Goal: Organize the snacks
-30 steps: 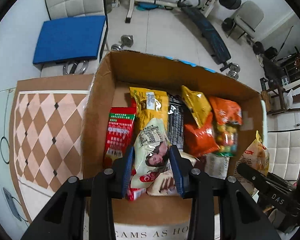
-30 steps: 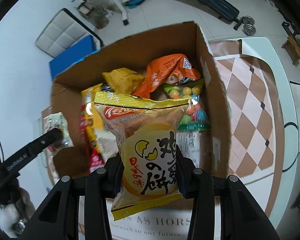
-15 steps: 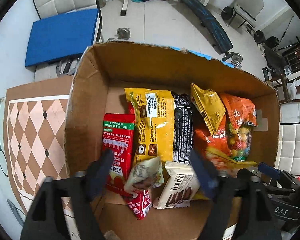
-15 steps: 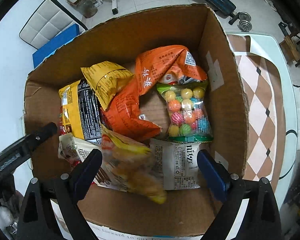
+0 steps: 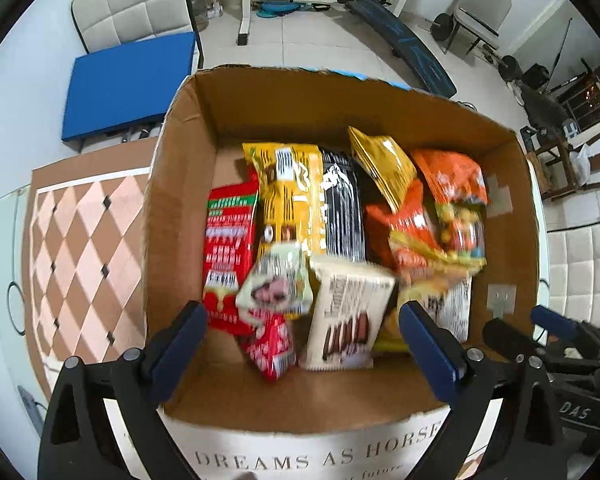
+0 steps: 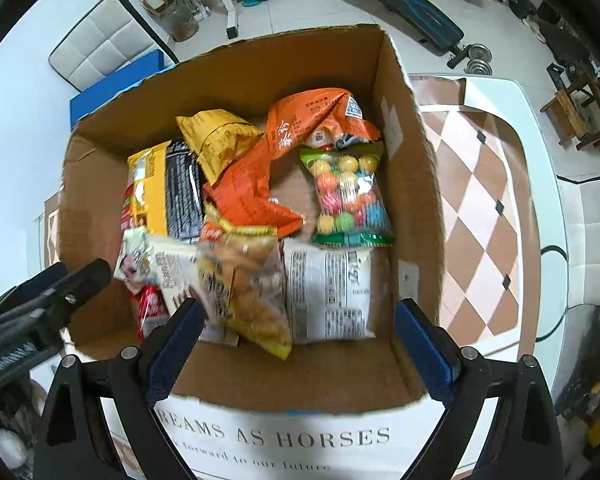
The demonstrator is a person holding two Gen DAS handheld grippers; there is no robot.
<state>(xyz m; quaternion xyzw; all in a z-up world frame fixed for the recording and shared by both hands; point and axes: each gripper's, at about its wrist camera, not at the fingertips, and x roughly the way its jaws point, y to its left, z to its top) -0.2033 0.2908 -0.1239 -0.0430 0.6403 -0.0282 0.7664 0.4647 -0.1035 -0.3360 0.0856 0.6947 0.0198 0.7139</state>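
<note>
An open cardboard box holds several snack packs. My left gripper hovers over its near side, jaws opening, touching nothing. Below it lie a pale green packet, a white wafer pack and a red pack. My right gripper stands open above a yellow cracker bag, which lies loose and blurred beside a white pack. A bag of coloured candy balls and an orange bag fill the far right of the box.
The box sits on a table with a brown checkered mat and a cloth with printed words. Beyond are a blue pad on a white chair, a weight bench and dumbbells.
Both grippers went from shut to wide open. The left let go of the pale green packet, the right of the yellow cracker bag; both packets dropped into the box.
</note>
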